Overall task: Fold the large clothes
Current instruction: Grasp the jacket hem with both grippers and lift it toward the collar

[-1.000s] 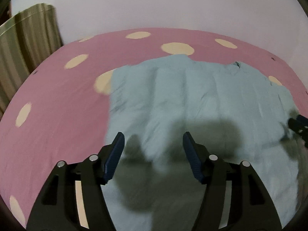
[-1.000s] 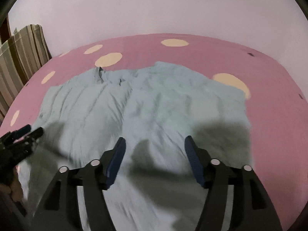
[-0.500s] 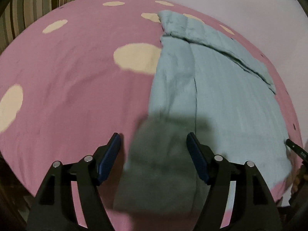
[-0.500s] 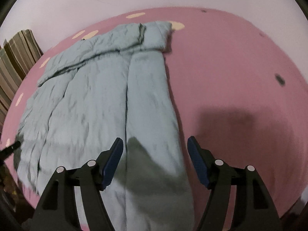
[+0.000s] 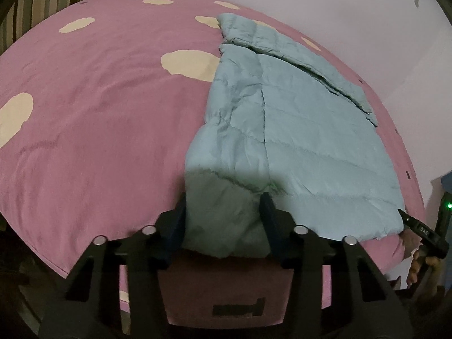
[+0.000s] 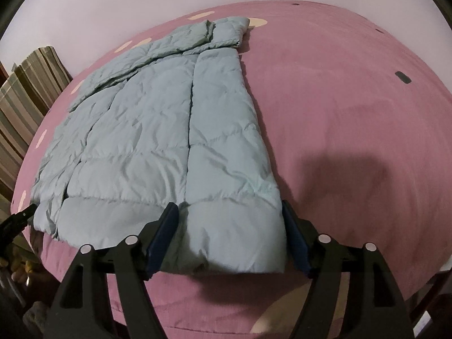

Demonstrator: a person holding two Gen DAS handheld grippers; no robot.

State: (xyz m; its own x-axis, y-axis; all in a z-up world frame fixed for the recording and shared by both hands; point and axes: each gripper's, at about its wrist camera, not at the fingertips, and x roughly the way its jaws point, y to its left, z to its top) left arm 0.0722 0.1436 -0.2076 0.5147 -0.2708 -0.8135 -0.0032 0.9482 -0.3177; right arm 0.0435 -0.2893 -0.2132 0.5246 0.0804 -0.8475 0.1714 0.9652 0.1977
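Right now my left gripper (image 5: 224, 220) sits at the near hem of the pale blue puffer jacket (image 5: 296, 130), its fingers spread wide with one bottom corner of the garment lying between them. The blue pads (image 5: 267, 214) flank the fabric without pinching it, so I read that tool as released. My right gripper (image 6: 230, 237) stands the same way at the other bottom corner: jaws parted, the hem filling the gap between the pads (image 6: 163, 234), nothing clamped.

The jacket (image 6: 158, 130) lies flat on the pink bedsheet (image 5: 99, 118), which carries cream spots (image 5: 189, 63). Its hem is along the near edge of the bed, with the collar end toward the far wall (image 6: 113, 5). Across the collar end, a sleeve (image 5: 305, 56) is folded over the body. A front seam runs lengthwise down the garment.

From the left wrist view I see the other tool's tip (image 5: 406, 219) touching the far hem corner. A striped curtain (image 6: 25, 101) hangs beside the bed.
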